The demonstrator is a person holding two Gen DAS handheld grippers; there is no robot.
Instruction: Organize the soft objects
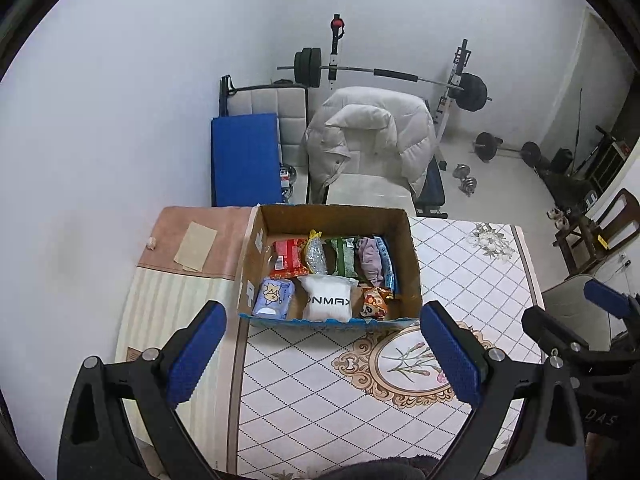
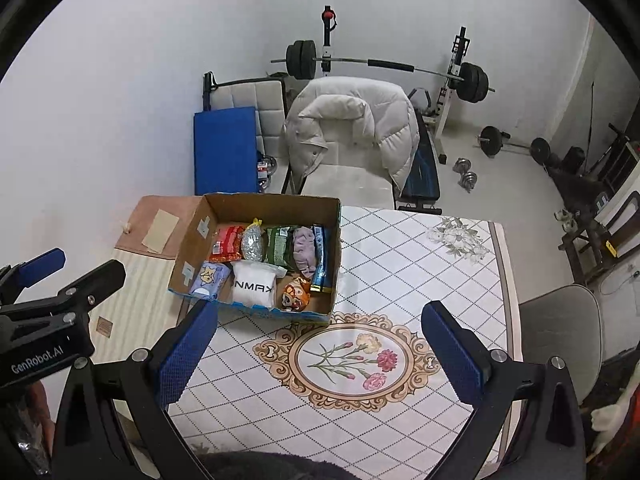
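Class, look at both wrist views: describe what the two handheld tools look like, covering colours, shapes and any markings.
Both are alike. The left tool and the right tool each have a black frame with triangular cut-outs and silver round bolts, and two fingers faced with textured blue pads. Seen from the right wrist view, the left tool's black body carries white lettering, GenRobot.AI. No cables or sleeves can be made out.

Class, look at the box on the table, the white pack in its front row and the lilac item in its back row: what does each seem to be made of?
Box: corrugated cardboard, matte brown, raw edges showing. White pack: probably soft goods in clear glossy plastic film, which catches light. Lilac item: likely knit or fleece fabric, matte with soft folds.
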